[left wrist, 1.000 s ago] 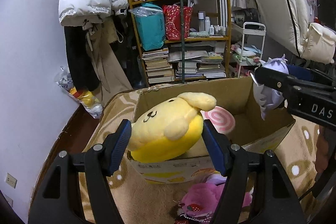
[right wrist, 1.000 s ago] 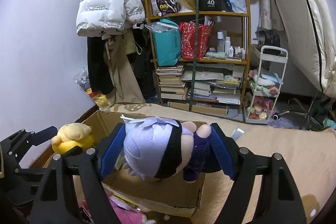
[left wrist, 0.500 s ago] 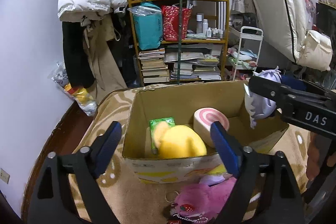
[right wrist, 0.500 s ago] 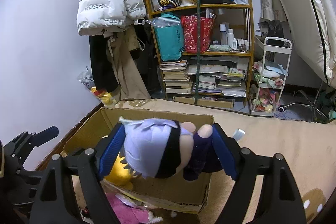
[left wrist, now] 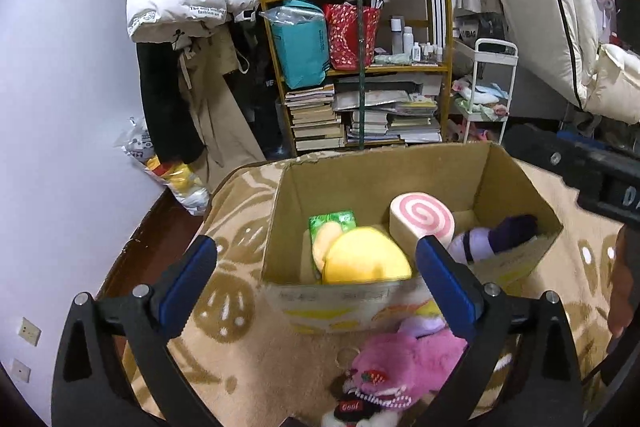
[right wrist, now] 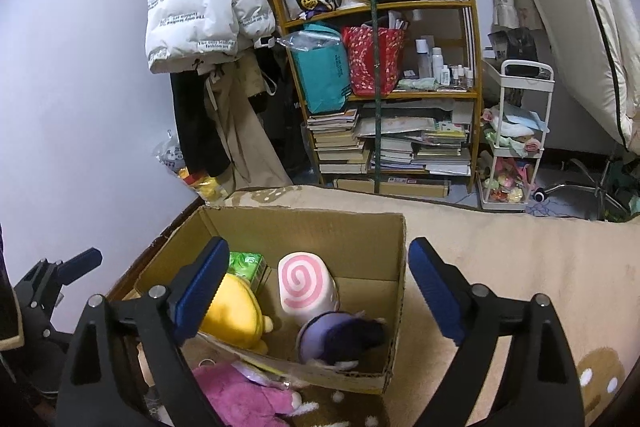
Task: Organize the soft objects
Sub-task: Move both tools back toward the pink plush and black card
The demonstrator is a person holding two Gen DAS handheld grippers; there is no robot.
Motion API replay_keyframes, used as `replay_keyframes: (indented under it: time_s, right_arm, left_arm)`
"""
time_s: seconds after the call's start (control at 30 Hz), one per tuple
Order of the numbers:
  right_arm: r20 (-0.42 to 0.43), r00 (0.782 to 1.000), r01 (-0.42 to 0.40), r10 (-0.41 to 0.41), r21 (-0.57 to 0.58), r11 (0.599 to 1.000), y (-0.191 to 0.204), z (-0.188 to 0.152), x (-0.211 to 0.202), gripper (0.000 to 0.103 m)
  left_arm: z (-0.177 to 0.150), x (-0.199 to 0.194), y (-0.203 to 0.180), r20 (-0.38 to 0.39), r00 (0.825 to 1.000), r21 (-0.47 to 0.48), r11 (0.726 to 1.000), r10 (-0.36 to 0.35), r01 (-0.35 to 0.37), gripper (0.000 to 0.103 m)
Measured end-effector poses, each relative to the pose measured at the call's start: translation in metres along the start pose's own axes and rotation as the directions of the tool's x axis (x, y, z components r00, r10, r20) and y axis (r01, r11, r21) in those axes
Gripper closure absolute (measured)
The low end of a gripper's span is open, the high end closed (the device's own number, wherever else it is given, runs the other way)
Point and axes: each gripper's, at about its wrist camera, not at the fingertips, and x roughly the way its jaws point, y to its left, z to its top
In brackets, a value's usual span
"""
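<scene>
Now the purple plush lies dropped inside the box.

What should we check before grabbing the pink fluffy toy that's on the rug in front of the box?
1. Left gripper open and empty: ok.
2. Right gripper open and empty: ok.
3. Yellow plush and purple plush resting inside the cardboard box: ok.
4. Pink plush lying outside the box, on the rug: ok.
5. Room left in the box: ok, a gap beside the swirl cushion.
6. Beaded keychain tangled: cannot tell.
</scene>
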Motion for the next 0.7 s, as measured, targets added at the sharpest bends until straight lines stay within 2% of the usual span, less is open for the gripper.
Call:
replay_keyframes:
  time_s: [0.17,0.53,0.63,0.7]
  right_arm:
    - [0.003,1.000,-0.012,0.012,0.045,0.999,-0.002,0.000,-0.014,0.000]
    - [-0.021,1.000,-0.001,0.002,0.045,0.999,0.007,-0.012,-0.045,0.000]
    - [-0.024,1.000,-0.002,0.004,0.065,0.998,0.009,-0.018,-0.055,0.000]
    - [-0.035,0.999,-0.010,0.013,0.087,0.996,0.009,-0.022,-0.059,0.000]
  left_arm:
    - [-0.009,-0.021,0.008,-0.032,0.999,0.002,1.000,0.011,-0.011,0.004]
    - [-0.031,-0.051,0.019,-0.115,0.993,0.005,0.999,0.033,-0.033,0.004]
    - [-0.039,-0.053,0.019,-0.154,0.988,0.003,1.000,0.026,-0.026,0.004]
    - [-0.043,-0.051,0.020,-0.194,0.980,0.013,0.999,0.048,-0.046,0.004]
